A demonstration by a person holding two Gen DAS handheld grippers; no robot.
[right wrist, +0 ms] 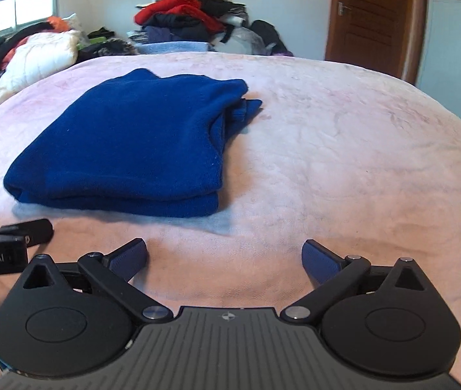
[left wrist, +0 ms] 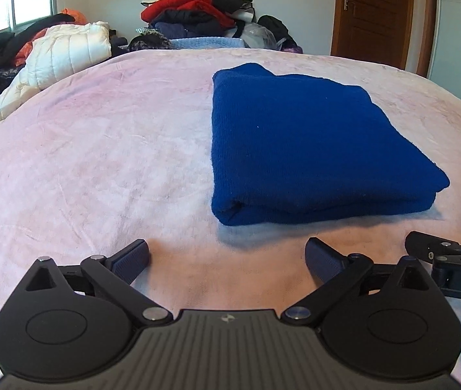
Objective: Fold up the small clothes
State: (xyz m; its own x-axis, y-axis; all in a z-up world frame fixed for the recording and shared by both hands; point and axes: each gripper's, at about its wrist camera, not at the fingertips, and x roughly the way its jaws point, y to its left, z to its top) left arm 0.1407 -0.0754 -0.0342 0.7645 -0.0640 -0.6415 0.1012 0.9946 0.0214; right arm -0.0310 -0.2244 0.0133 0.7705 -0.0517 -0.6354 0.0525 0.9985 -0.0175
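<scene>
A folded blue sweater [left wrist: 311,149] lies on a pink bed blanket [left wrist: 100,149]. The left hand-held gripper [left wrist: 227,256] and right hand-held gripper [right wrist: 224,256] sit at six o'clock of it, both spread wide and empty.

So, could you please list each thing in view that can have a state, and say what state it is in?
Blue garment: folded, lying flat on the pink blanket, held by neither gripper.
Left gripper: open, empty.
Right gripper: open, empty.
Wooden door: shut.
Clothes pile: heaped, unfolded.
White quilted jacket: crumpled at the bed's edge.
</scene>
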